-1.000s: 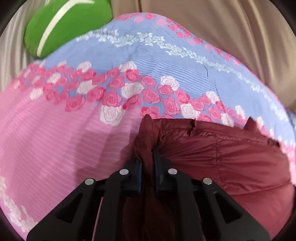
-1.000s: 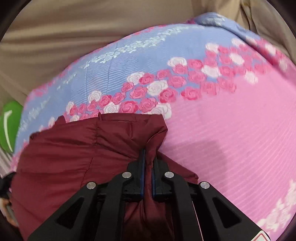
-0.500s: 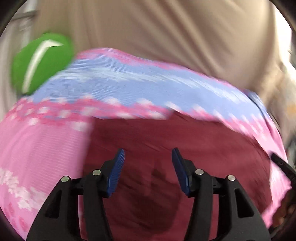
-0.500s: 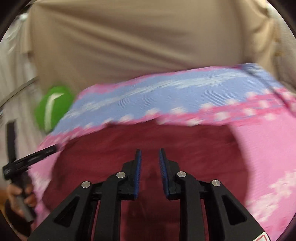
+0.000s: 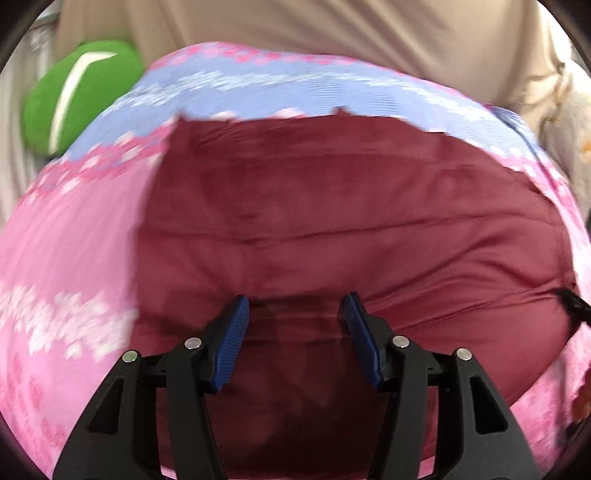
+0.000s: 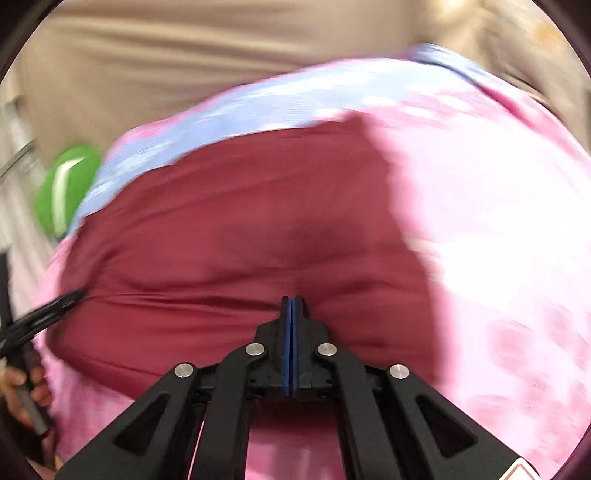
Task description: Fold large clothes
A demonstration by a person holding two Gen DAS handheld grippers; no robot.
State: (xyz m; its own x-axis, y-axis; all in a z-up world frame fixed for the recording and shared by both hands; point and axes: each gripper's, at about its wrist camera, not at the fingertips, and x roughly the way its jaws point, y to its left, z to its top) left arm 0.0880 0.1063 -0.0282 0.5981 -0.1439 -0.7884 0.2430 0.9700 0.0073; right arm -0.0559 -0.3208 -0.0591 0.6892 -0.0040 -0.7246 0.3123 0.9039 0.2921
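Observation:
A dark red padded garment (image 5: 351, 206) lies folded flat on a pink and blue flowered bedsheet (image 5: 70, 236). It also shows in the right wrist view (image 6: 240, 229). My left gripper (image 5: 295, 314) is open and empty, hovering over the garment's near edge. My right gripper (image 6: 293, 306) is shut with its blue pads pressed together and nothing between them, above the garment's near edge. The left gripper's tip (image 6: 55, 306) shows at the left of the right wrist view, and the right gripper's tip (image 5: 570, 301) at the right of the left wrist view.
A green pillow (image 5: 74, 96) with a white stripe lies at the bed's far left, also in the right wrist view (image 6: 64, 188). A beige curtain (image 5: 332, 33) hangs behind the bed. A pale plush thing (image 5: 569, 125) sits at the far right.
Both grippers let go of the garment's far corners and pulled back toward its near edge. The left one opened wide. The right one opened and has shut again, empty.

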